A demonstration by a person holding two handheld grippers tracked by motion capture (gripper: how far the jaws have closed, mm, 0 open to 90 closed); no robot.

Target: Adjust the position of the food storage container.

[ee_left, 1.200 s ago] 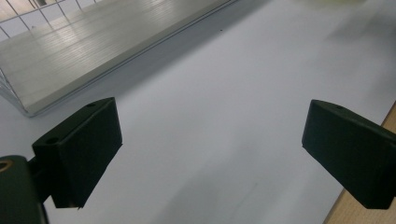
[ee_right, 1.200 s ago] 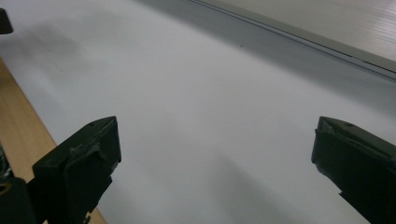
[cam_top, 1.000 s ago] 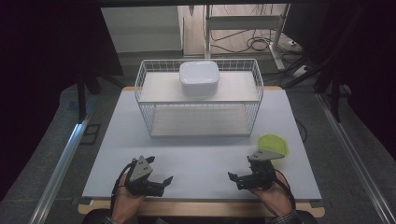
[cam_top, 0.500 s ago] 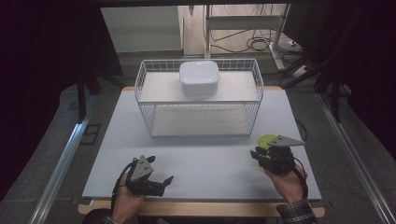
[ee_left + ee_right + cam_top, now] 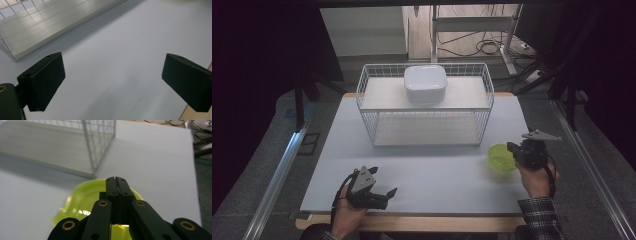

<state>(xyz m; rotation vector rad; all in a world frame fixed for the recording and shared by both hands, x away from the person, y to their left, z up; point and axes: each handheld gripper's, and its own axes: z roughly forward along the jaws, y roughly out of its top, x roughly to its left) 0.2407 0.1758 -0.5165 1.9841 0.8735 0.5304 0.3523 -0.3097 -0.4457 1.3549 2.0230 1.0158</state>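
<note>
Bowl (image 5: 502, 156) of translucent green plastic sits on the white table (image 5: 422, 170), near its right edge and just off the front right corner of the wire basket (image 5: 424, 105). The right hand-held gripper (image 5: 511, 148) has its jaws pressed together on the bowl's near rim, having just closed there; in the right gripper view the pads (image 5: 117, 185) meet over the green wall (image 5: 82, 195), a pinch on the thin edge that suits lifting so light a dish. The basket, open on top, carries a shelf where a white lidded container (image 5: 425, 83) rests toward the back, leaving room that the bowl could likely go into. The left hand-held gripper (image 5: 384, 191) lies low at the front left of the table, jaws spread wide on nothing, seemingly kept clear.
</note>
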